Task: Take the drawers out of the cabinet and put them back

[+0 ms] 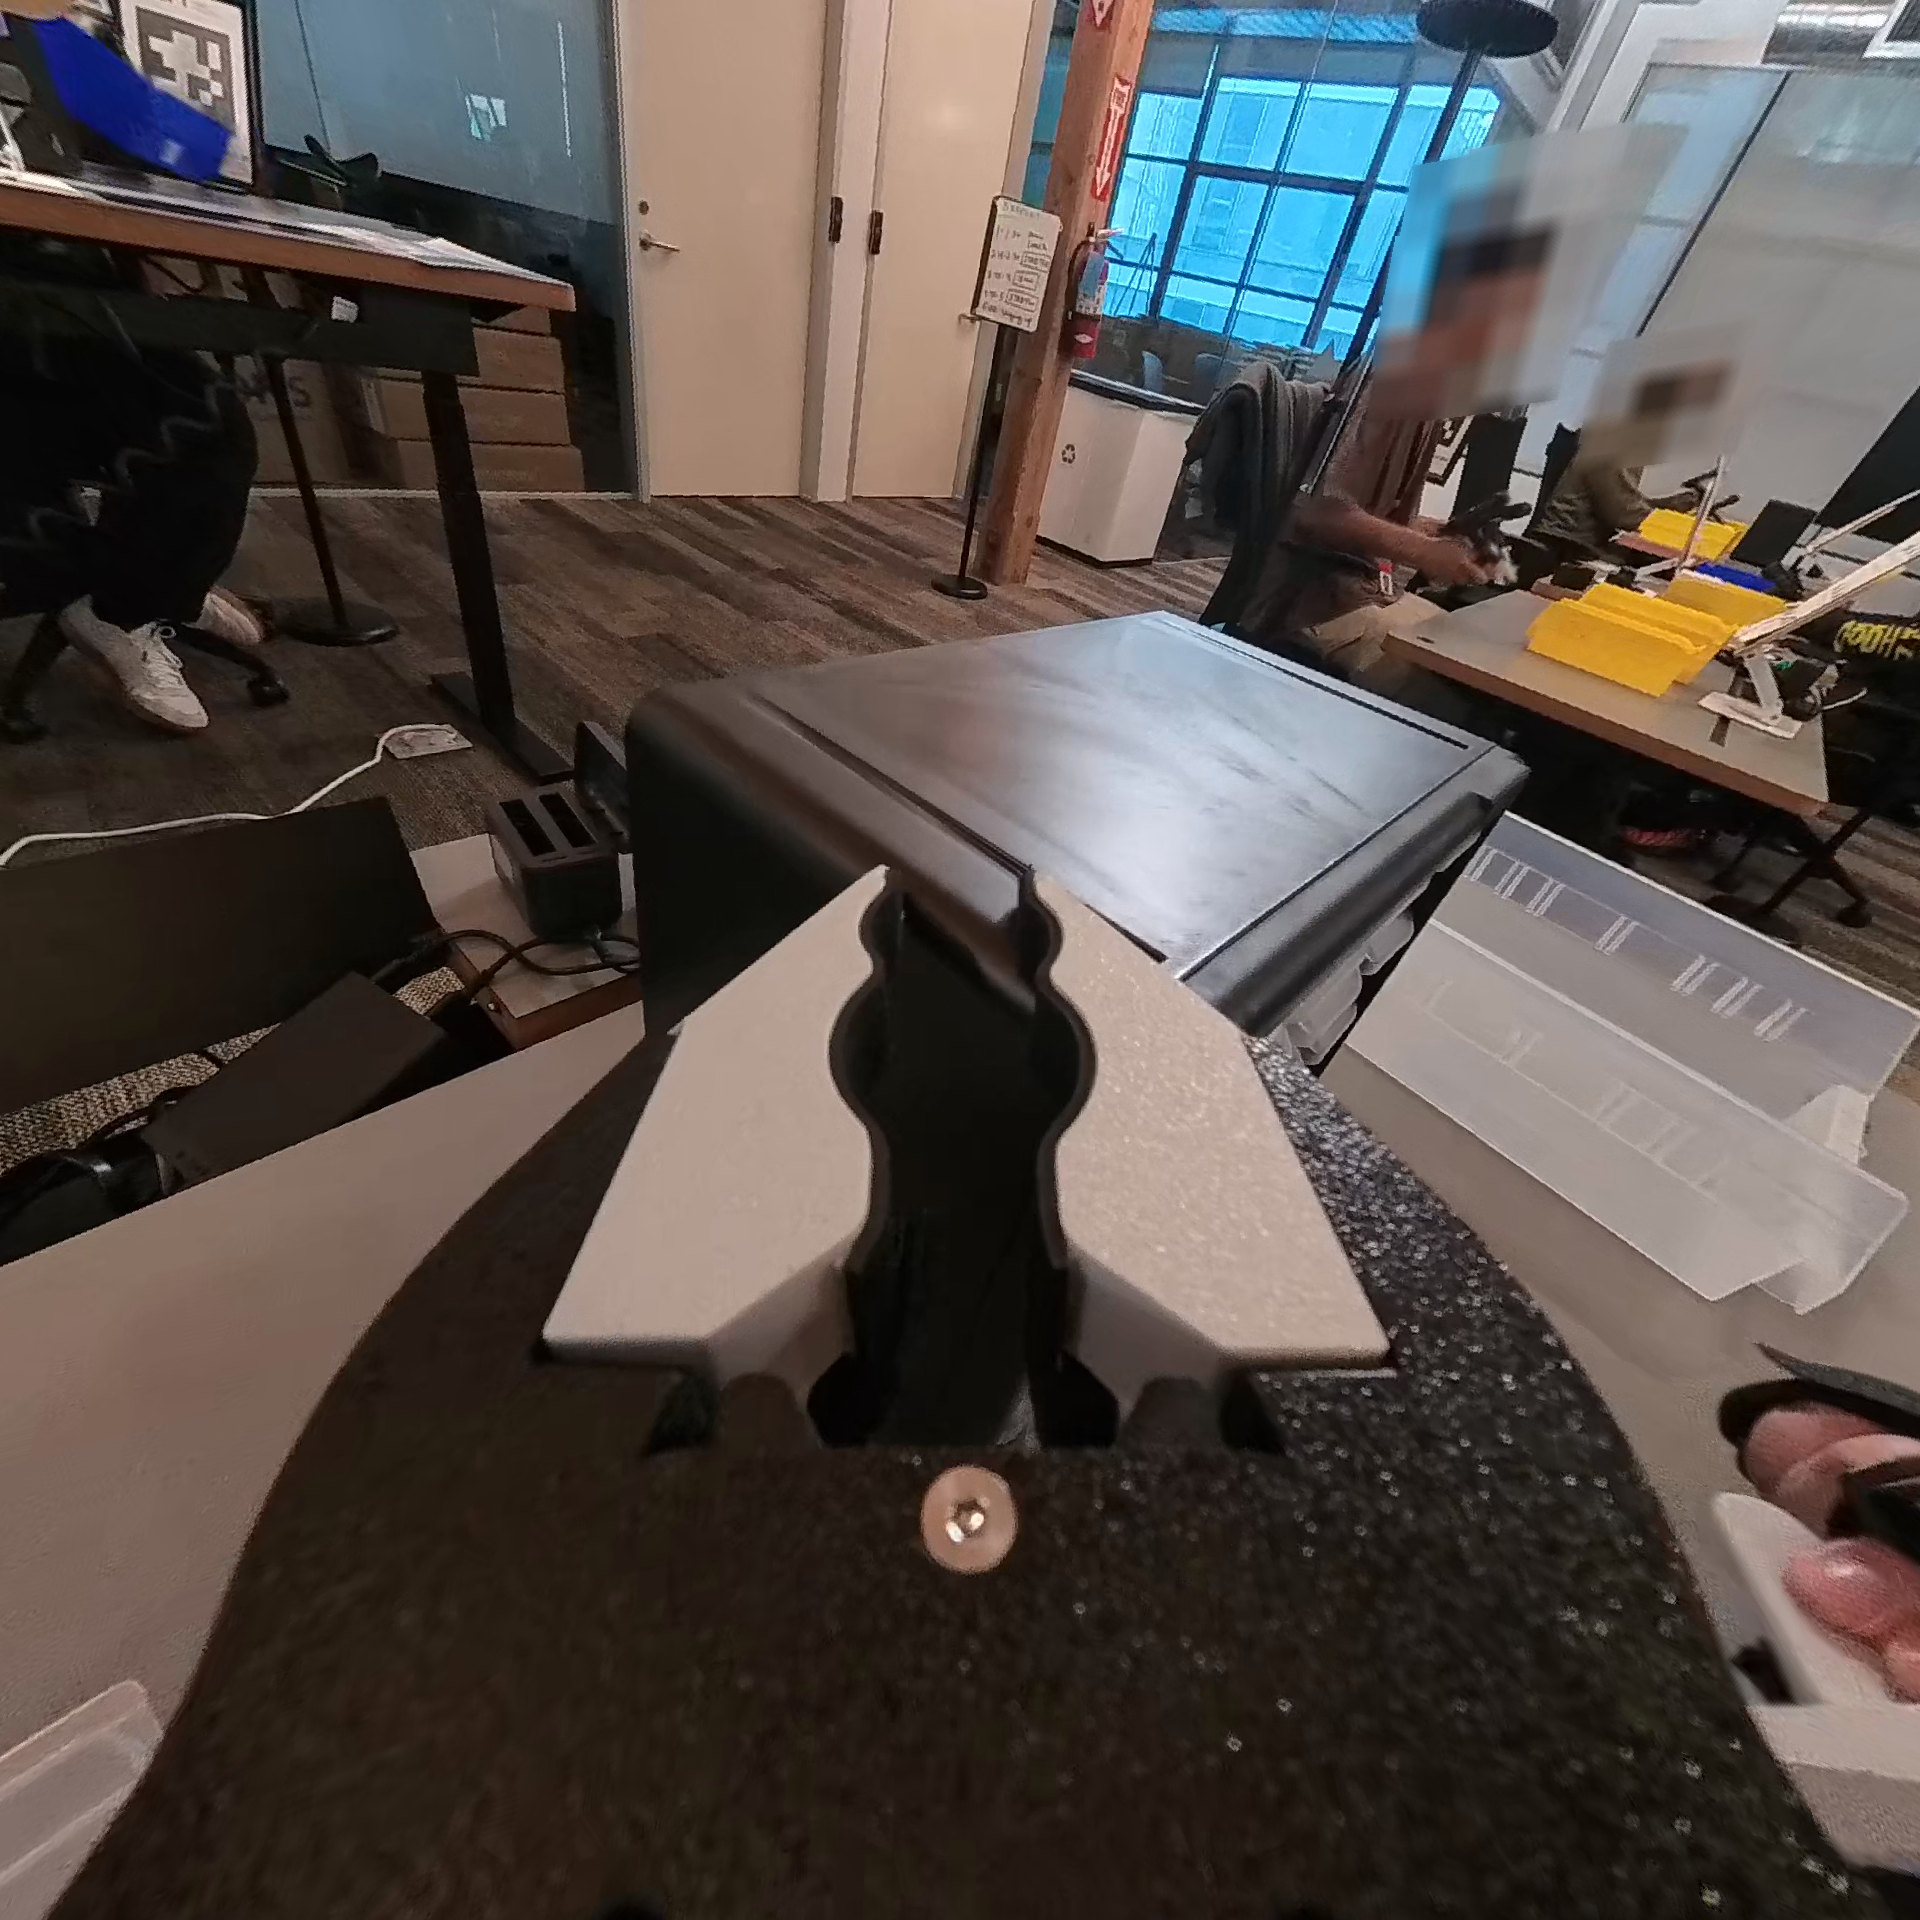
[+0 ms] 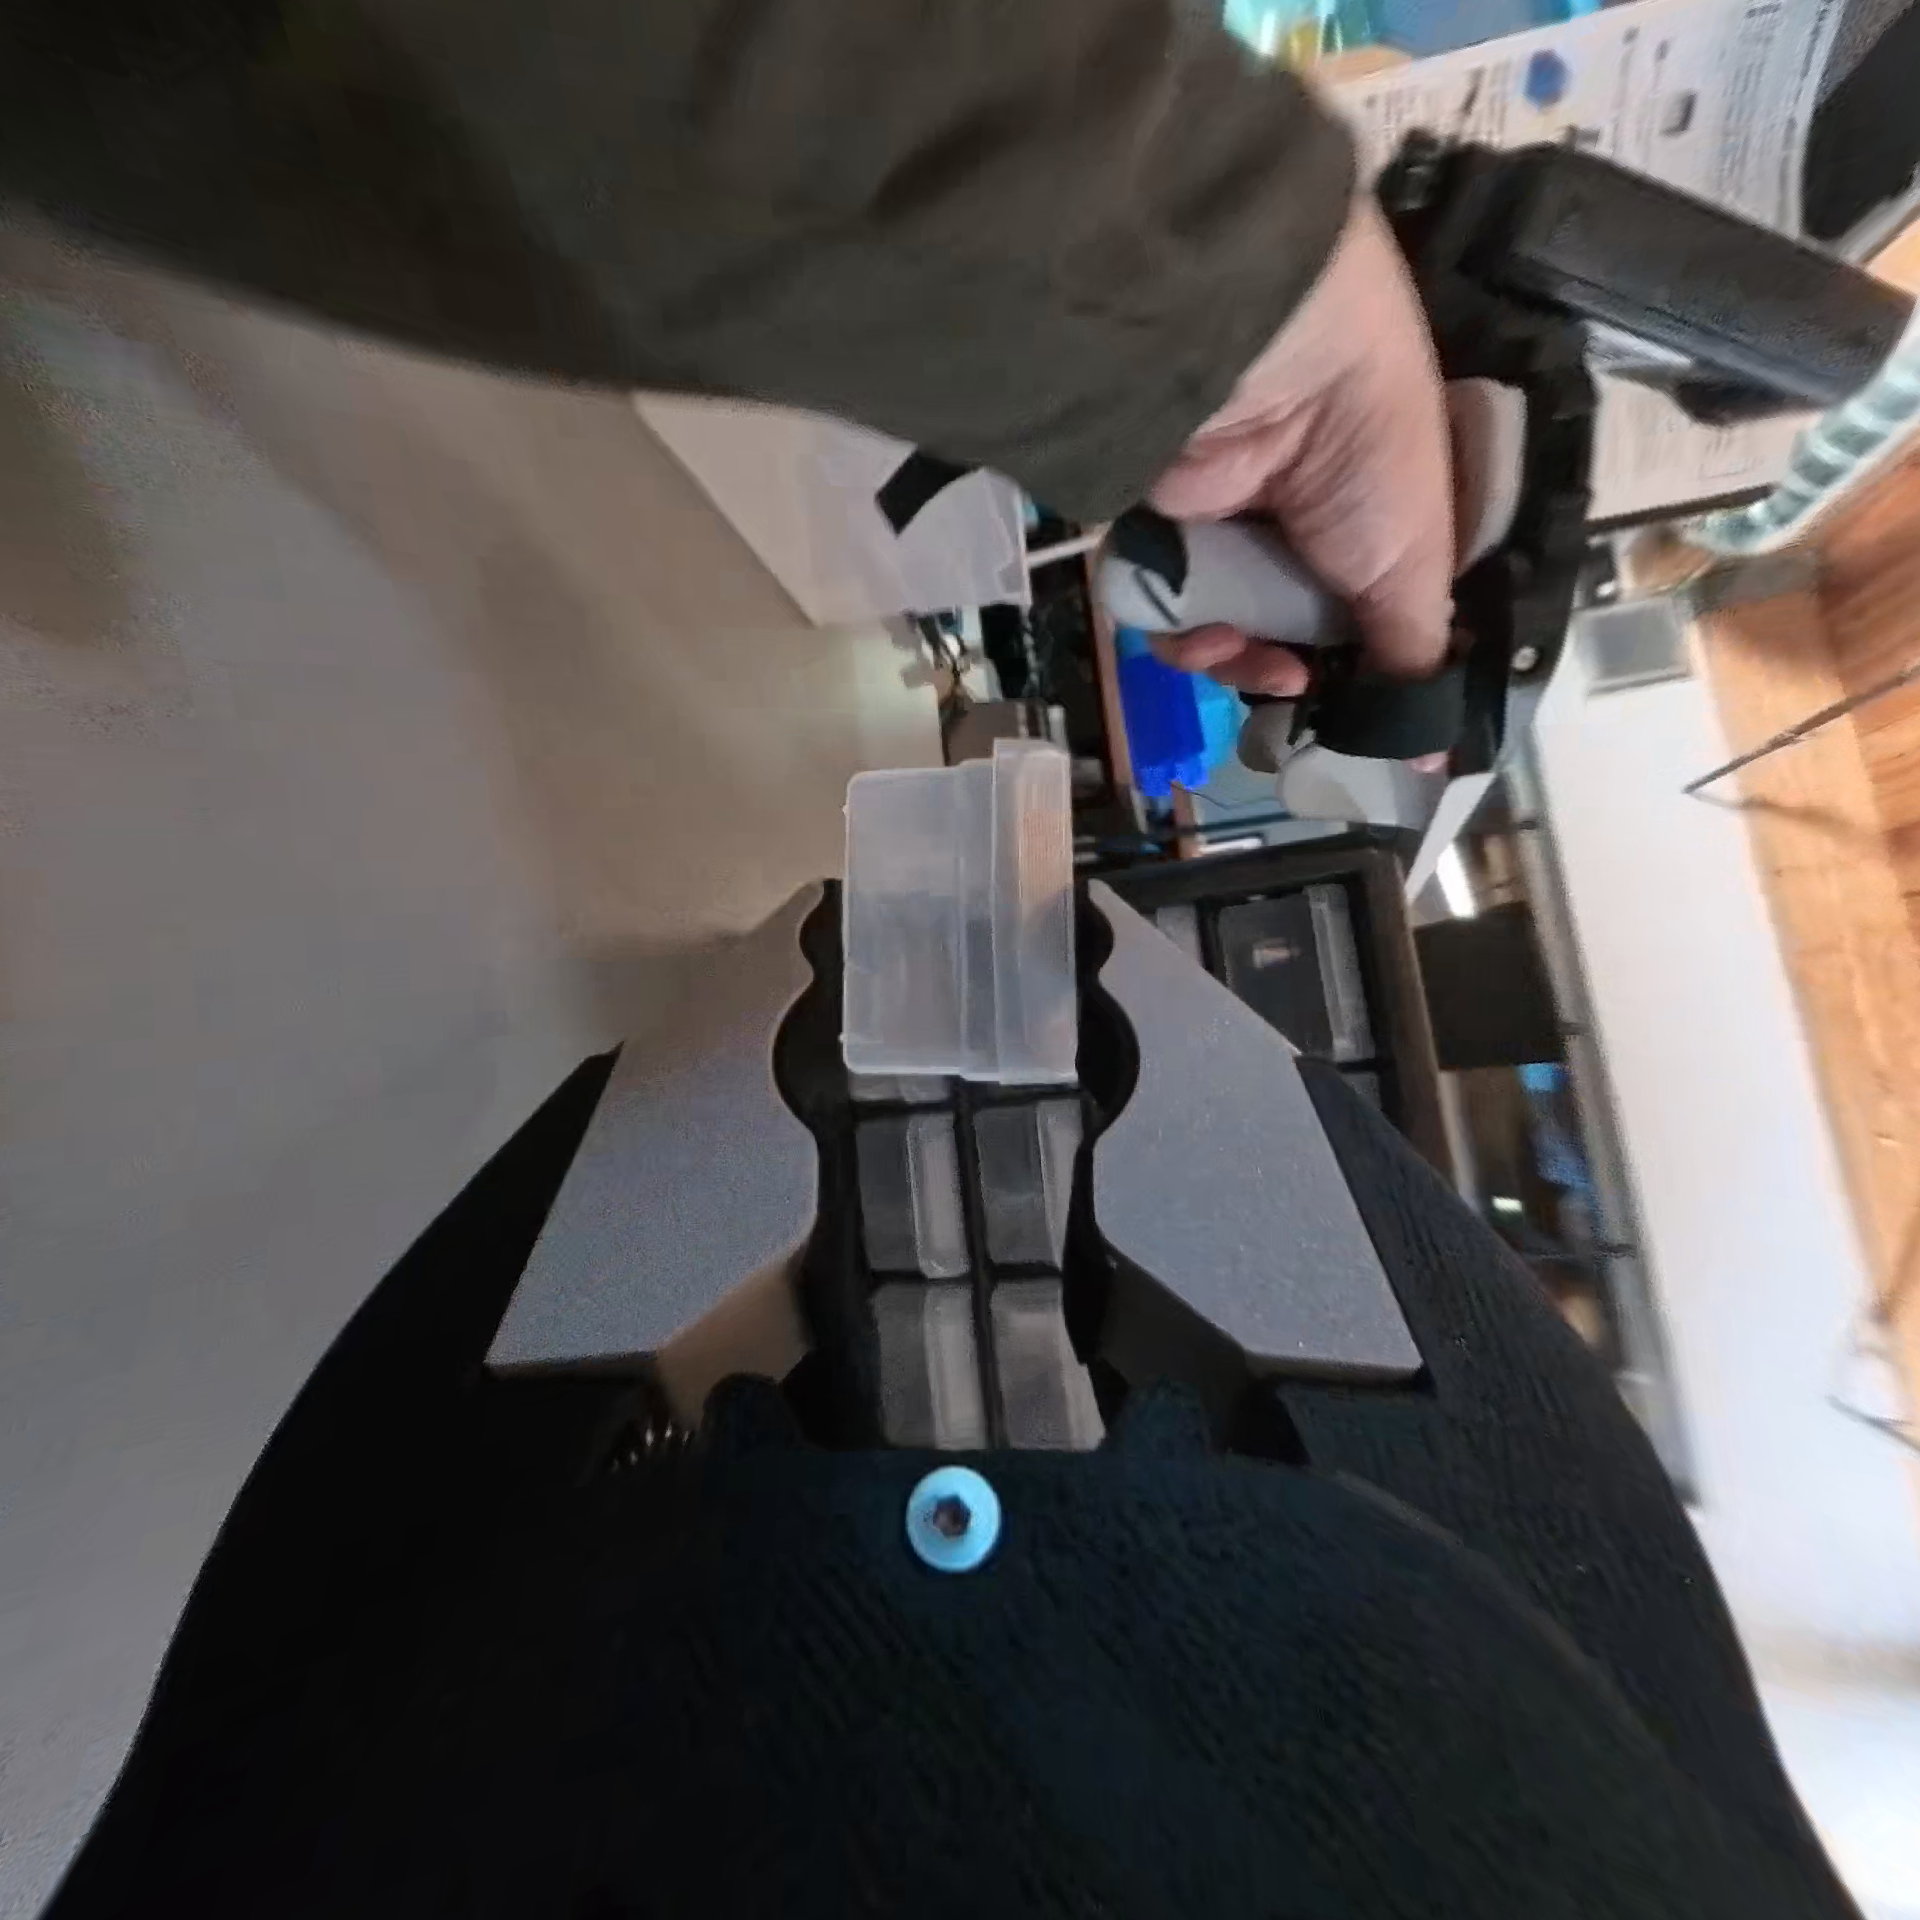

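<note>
Left wrist view, taken left to right with the black plastic drawer cabinet (image 1: 1091, 790) as the reference. Left of the cabinet, a black charging dock (image 1: 556, 857) with cables sits on a lower surface, and beyond it stands a wood-topped desk (image 1: 312, 244). At centre, the left gripper (image 1: 961, 894) has its grey fingers (image 1: 748, 1132) set on either side of the near top edge of the cabinet, at its raised rim; the gap between them is narrow, and the rim lies in it. Whether the pads actually press the rim cannot be told. Right of the cabinet, two long clear plastic drawers (image 1: 1621, 1049) lie on the pale tabletop (image 1: 208, 1382), just beside the cabinet's front, out of their slots. At the right edge, part of a hand (image 1: 1829, 1538) on the other tool shows.

Right wrist view, rolled on its side and motion-blurred. The pale tabletop (image 2: 312, 831) fills the left. At centre, the right gripper (image 2: 961, 904) holds a small clear plastic drawer (image 2: 956, 925) between its fingertips, jaws closed narrowly against its sides. The drawer is outside the cabinet, in front of the cabinet's face (image 2: 1278, 966), where rows of small drawers sit in their slots. Above and right, a hand (image 2: 1340, 488) in a dark sleeve (image 2: 727, 208) grips the left tool's handle above the cabinet.
</note>
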Demonstrator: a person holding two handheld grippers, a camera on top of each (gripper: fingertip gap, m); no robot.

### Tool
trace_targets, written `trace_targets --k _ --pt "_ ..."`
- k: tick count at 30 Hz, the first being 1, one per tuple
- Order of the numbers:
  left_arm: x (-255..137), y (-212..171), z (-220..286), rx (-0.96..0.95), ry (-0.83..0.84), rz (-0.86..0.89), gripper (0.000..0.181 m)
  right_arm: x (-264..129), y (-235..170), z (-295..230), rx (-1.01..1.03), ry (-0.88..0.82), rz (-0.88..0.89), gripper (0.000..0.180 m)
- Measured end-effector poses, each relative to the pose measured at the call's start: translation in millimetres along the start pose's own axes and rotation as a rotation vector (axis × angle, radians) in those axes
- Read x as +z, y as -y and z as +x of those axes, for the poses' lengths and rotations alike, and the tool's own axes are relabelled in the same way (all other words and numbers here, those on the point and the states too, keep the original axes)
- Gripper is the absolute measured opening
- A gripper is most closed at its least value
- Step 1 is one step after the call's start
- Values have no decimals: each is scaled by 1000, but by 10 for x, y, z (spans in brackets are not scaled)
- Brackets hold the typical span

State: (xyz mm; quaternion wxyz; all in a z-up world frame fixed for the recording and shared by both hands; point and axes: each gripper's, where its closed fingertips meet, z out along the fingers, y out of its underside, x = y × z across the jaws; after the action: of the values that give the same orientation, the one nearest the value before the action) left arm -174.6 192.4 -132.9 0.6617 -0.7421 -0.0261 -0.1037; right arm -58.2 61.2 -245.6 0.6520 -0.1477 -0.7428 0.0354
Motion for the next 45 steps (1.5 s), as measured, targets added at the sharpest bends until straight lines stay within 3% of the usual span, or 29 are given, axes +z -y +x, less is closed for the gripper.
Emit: trace_targets --k 5,14,18,22,27,33,36,38,41,45 --pt "-6 -5 16 8 -1 -6 23 -229 42 5 203 105 99 43" --pt "-27 -16 17 -10 -22 -8 23 -500 -601 -601 -110 232 -132 43" --pt "-38 -23 16 -17 -32 -11 23 -635 -694 -774 -88 332 -145 53" --pt "-47 -27 17 -32 -47 -9 23 -790 -848 -636 0 298 -209 65" --pt "-53 -30 18 -46 -62 -6 24 -993 -987 -476 249 248 -307 65" --pt "-60 -33 21 -53 -70 -7 24 -1062 -1017 -325 737 223 -408 76" --pt "-61 -33 22 -55 -72 -8 24 -974 -989 -174 1098 179 -445 83" --pt "-62 -33 22 -55 -72 -8 24 -849 -918 -257 1299 239 -520 105" --pt "-63 -34 21 -53 -70 -9 24 -708 -1054 -403 1345 258 -721 110" --pt "-63 -34 23 -48 -66 -11 24 -488 -1154 -435 1402 264 -823 106"
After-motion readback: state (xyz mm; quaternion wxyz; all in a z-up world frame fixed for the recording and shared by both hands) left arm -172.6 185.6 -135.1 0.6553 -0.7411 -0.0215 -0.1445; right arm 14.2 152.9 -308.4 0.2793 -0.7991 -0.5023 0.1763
